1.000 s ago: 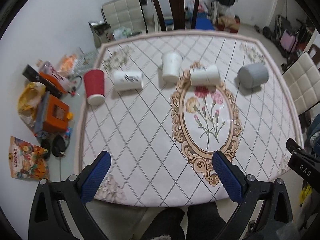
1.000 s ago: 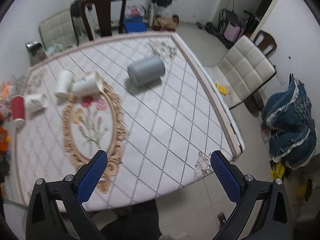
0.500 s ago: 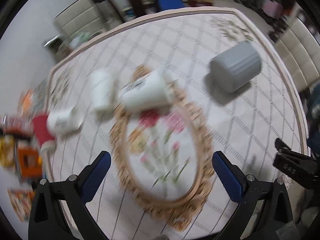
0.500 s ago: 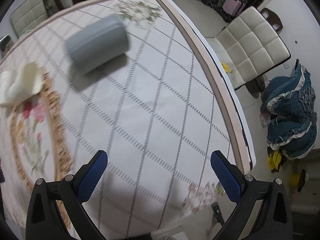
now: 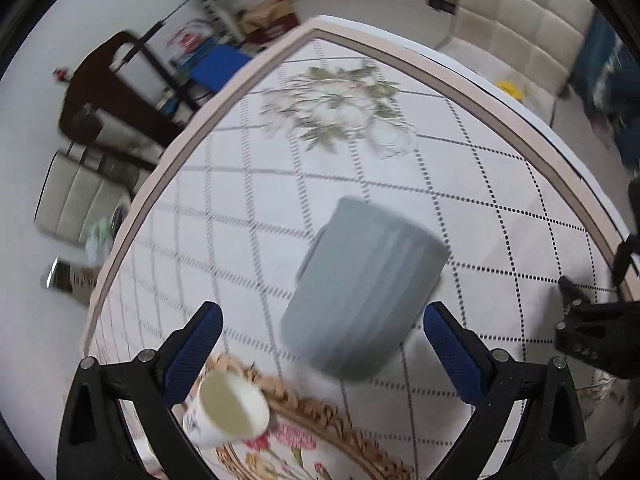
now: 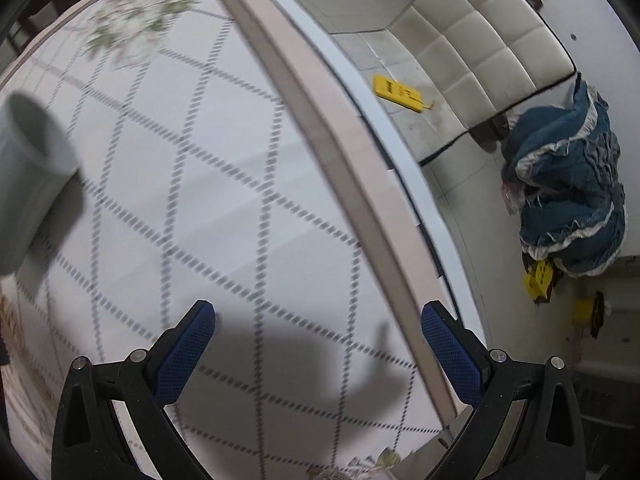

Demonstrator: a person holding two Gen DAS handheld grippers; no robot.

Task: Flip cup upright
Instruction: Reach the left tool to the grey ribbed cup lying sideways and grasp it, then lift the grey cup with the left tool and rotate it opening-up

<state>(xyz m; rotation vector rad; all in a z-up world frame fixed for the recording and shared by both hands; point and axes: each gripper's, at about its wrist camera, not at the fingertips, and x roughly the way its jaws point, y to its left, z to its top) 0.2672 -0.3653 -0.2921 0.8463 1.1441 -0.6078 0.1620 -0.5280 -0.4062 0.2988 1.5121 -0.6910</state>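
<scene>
Left-wrist view: a grey ribbed cup (image 5: 366, 296) lies on its side on the patterned worktop (image 5: 500, 184), squarely ahead of the left hand-held gripper (image 5: 322, 344), whose blue-padded fingers (image 5: 196, 344) stand wide apart with nothing between them. The cup's far end points toward the worktop's corner with the floral print, and its near end, blurred, faces the camera; whether that near end is the mouth or the base cannot be told from this view. A white paper cup (image 5: 226, 414), also on its side with its mouth toward the lens, sits just beside the left finger, near the gold oval border. The right hand-held gripper (image 6: 318, 350) hangs over a bare stretch of the worktop near its edge, likewise spread wide and holding nothing; the grey cup shows only at the far left of its view (image 6: 30, 184), with a dark opening that looks like the mouth turned toward that side. Judged from its matt, fluted wall and thick look, the grey cup is probably rigid plastic or ceramic: stiff enough to take a firm squeeze and heavier than the paper cup nearby, yet liable to roll on its round side when nudged. The vertical ribs should give the pads some bite. The likeliest hold is across the middle of the body, one pad on each flank, so the cup can be swung about its own centre and set down on its base.
</scene>
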